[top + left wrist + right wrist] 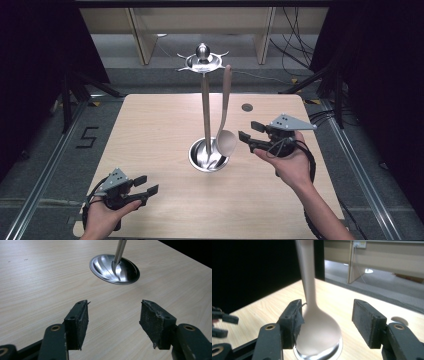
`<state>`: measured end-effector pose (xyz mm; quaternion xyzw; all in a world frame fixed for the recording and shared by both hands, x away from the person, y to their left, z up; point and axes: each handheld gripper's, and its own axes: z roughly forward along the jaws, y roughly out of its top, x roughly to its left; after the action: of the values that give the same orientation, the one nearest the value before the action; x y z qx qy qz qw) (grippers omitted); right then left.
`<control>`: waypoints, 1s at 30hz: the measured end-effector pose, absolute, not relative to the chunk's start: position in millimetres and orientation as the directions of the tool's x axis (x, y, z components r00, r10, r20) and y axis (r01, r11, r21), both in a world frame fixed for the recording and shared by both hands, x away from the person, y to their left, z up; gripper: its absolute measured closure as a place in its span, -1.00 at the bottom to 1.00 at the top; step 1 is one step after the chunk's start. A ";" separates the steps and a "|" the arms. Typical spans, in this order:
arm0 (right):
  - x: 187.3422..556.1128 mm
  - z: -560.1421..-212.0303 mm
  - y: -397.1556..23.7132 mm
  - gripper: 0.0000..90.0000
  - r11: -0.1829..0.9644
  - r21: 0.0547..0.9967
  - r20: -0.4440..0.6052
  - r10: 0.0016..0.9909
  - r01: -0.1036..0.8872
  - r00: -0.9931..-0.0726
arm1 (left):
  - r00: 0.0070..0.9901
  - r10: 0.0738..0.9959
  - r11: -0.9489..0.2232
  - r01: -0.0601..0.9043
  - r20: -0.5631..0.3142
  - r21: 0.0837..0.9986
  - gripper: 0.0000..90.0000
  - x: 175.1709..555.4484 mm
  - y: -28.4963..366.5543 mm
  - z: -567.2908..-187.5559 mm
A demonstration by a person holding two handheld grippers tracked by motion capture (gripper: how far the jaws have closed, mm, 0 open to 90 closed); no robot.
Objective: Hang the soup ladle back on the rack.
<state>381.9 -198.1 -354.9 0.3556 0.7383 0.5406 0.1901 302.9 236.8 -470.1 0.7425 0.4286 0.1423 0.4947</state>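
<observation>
Wooden table, right gripper agape beside ladle

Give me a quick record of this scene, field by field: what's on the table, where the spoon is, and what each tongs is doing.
table: light wood, round hole near its far right
stand: metal pole on a round dish base, hook ring on top
spoon: pale ladle hanging from the ring, bowl just above the base
left tongs: open, near left of the table, holding nothing
right tongs: open, beside the spoon bowl, not closed on it
</observation>
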 end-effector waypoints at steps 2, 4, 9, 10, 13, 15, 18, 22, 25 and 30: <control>379.3 -361.1 -203.2 -0.06 0.166 0.934 0.098 0.735 0.318 -0.671 | 0.593 0.777 -0.146 0.496 -0.211 0.856 -0.13 302.9 236.7 -470.1; 377.8 -364.4 -206.5 -0.06 0.171 0.931 0.097 0.735 0.322 -0.671 | 0.595 0.776 -0.147 0.494 -0.210 0.857 -0.13 303.0 236.5 -470.2; 371.1 -382.1 -221.1 -0.04 0.198 0.917 0.092 0.739 0.345 -0.668 | 0.598 0.774 -0.151 0.494 -0.209 0.857 -0.13 303.6 236.5 -470.5; 368.3 -386.2 -221.7 -0.04 0.174 0.914 0.117 0.752 0.366 -0.649 | 0.597 0.774 -0.148 0.496 -0.212 0.856 -0.13 303.5 236.3 -470.6; 365.5 -395.2 -228.4 -0.04 0.193 0.901 0.114 0.760 0.390 -0.639 | 0.598 0.774 -0.151 0.494 -0.209 0.856 -0.13 303.7 236.3 -470.7; 363.8 -402.1 -232.0 -0.04 0.188 0.895 0.127 0.762 0.405 -0.635 | 0.597 0.775 -0.150 0.494 -0.209 0.856 -0.13 303.8 236.1 -470.8; 362.7 -411.9 -238.0 -0.04 0.206 0.892 0.107 0.768 0.401 -0.632 | 0.594 0.777 -0.148 0.495 -0.209 0.856 -0.13 303.8 235.7 -471.1; 360.3 -426.2 -244.5 -0.04 0.216 0.884 0.108 0.768 0.415 -0.632 | 0.592 0.778 -0.148 0.496 -0.209 0.856 -0.13 303.7 235.5 -471.2; 356.0 -438.3 -247.8 -0.04 0.202 0.865 0.140 0.782 0.459 -0.607 | 0.592 0.778 -0.147 0.496 -0.210 0.856 -0.13 303.7 235.2 -471.0; 352.3 -450.3 -258.4 -0.04 0.195 0.846 0.168 0.786 0.496 -0.595 | 0.598 0.773 -0.148 0.495 -0.212 0.856 -0.13 303.6 235.6 -470.3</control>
<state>352.3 -258.4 -450.3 0.4229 0.7576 0.4730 0.1531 303.6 235.6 -470.3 0.7443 0.4260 0.1406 0.4947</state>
